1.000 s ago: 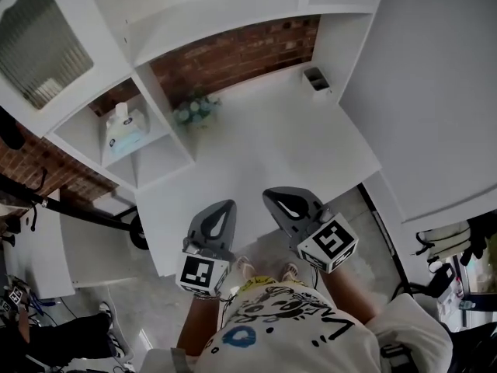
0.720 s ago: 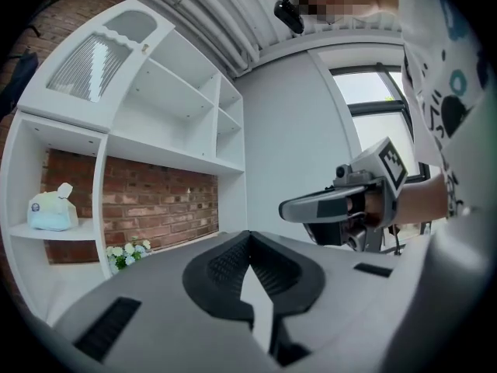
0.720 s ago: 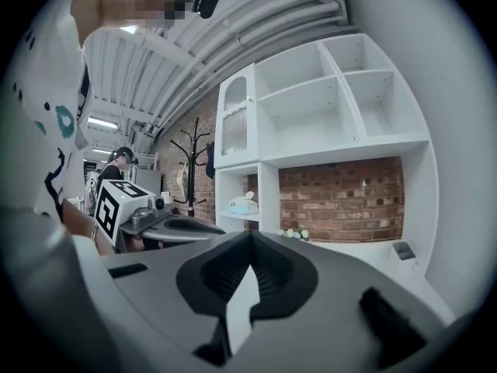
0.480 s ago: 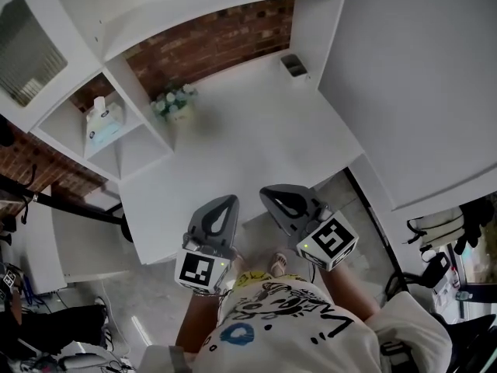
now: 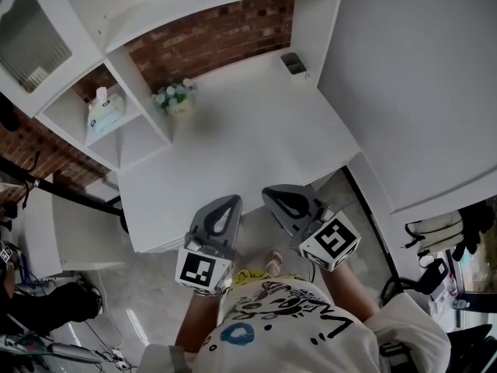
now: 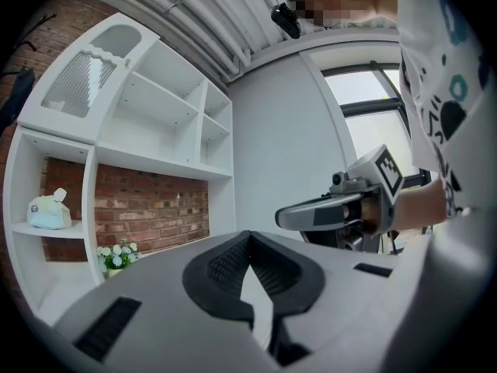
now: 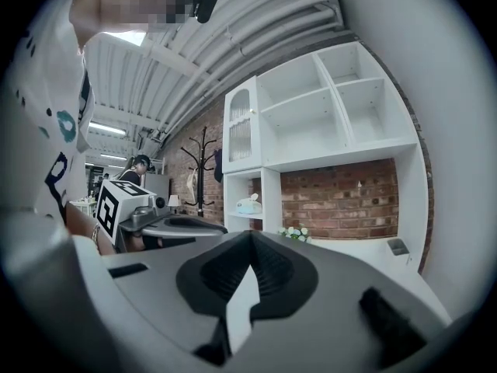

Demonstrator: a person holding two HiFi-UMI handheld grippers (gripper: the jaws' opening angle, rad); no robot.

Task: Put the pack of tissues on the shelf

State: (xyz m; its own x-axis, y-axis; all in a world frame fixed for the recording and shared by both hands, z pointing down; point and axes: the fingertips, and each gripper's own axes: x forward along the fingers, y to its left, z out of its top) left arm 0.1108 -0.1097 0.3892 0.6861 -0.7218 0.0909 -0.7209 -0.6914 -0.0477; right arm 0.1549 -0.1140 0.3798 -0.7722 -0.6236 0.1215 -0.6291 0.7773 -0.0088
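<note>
One pack of tissues [image 5: 104,113] on shelf [image 5: 133,134]: long axis level, tuft up. Two grippers, left gripper [image 5: 230,201] and right gripper [image 5: 272,196], both closed, empty.

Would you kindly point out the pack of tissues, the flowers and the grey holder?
pack of tissues [image 5: 103,116], head view, its blue body.
flowers [image 5: 172,96], head view, the blooms.
grey holder [image 5: 293,63], head view, its rim.

The person holds the left gripper [image 5: 226,202] and the right gripper [image 5: 273,196] out in front of the body. They are side by side, close but not touching. Both point forward and lie about flat. The jaws of each one are shut tight, with nothing between them. The left forearm [image 5: 196,329] and the right forearm [image 5: 345,298] reach out from the chest.
</note>
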